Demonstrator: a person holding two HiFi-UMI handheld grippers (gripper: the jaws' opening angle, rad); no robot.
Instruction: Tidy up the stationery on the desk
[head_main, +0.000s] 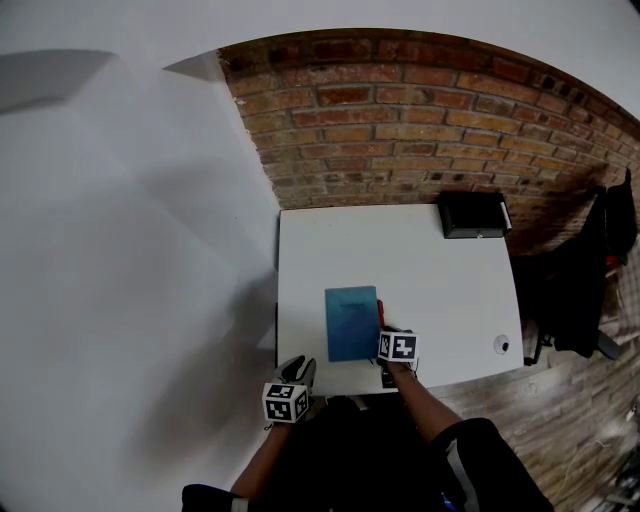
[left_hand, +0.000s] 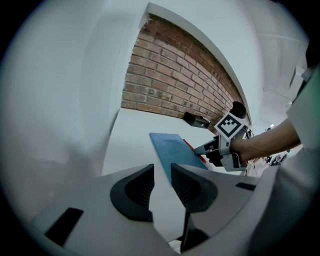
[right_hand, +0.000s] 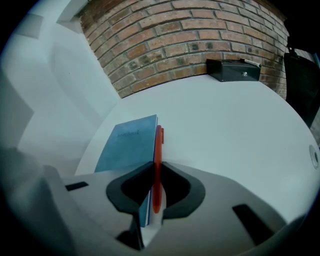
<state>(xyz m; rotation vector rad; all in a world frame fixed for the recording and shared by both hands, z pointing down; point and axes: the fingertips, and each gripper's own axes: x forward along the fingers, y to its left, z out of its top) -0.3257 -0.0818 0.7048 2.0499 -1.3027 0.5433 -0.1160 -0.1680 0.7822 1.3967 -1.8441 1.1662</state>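
Notebook (head_main: 351, 322), blue, flat near desk's (head_main: 430, 270) 6 o'clock edge, red pen (right_hand: 158, 150) tight along its 3 o'clock side. Right gripper (right_hand: 154, 172) pinching that pen, likely to lift it clear. Left gripper (left_hand: 162, 177) spread, empty, at notebook's 7 o'clock.

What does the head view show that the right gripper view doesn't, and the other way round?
Only the head view: the left tongs at the desk's near edge, and the wooden floor. Only the right gripper view: the right tongs seen shut on the red pen. Both: the blue notebook, white desk, black box and brick wall.
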